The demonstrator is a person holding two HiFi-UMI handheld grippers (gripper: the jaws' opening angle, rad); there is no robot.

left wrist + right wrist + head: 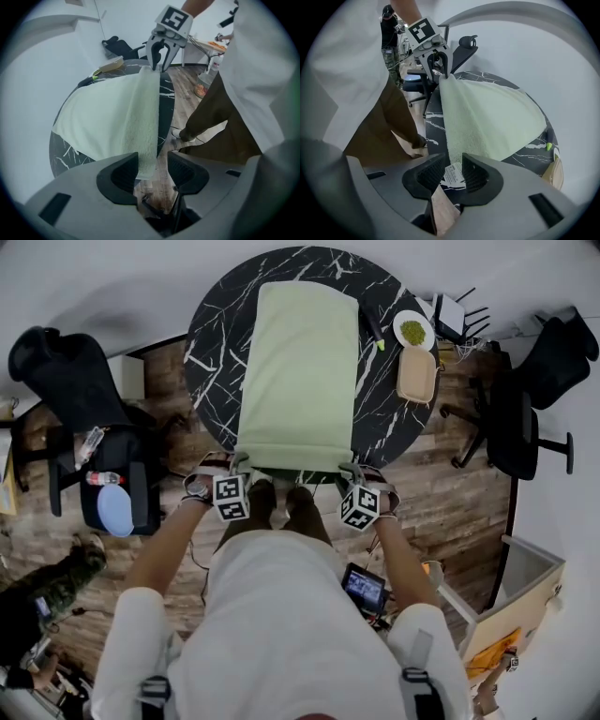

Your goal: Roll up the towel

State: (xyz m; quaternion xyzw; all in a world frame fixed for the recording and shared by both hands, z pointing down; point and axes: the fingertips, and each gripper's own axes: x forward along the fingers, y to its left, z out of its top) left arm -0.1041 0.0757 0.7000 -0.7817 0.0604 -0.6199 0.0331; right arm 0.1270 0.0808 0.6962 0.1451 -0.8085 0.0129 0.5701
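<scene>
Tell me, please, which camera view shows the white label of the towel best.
The right gripper view. The label hangs at the towel's near corner, between that gripper's fingers, large enough to show print. The head view shows the whole towel but no label; the left gripper view shows the other corner, also without one.

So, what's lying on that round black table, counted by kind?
Towel: 1
White dish with green contents: 1
Tan tray: 1
Small bright green item: 1
Total: 4
</scene>
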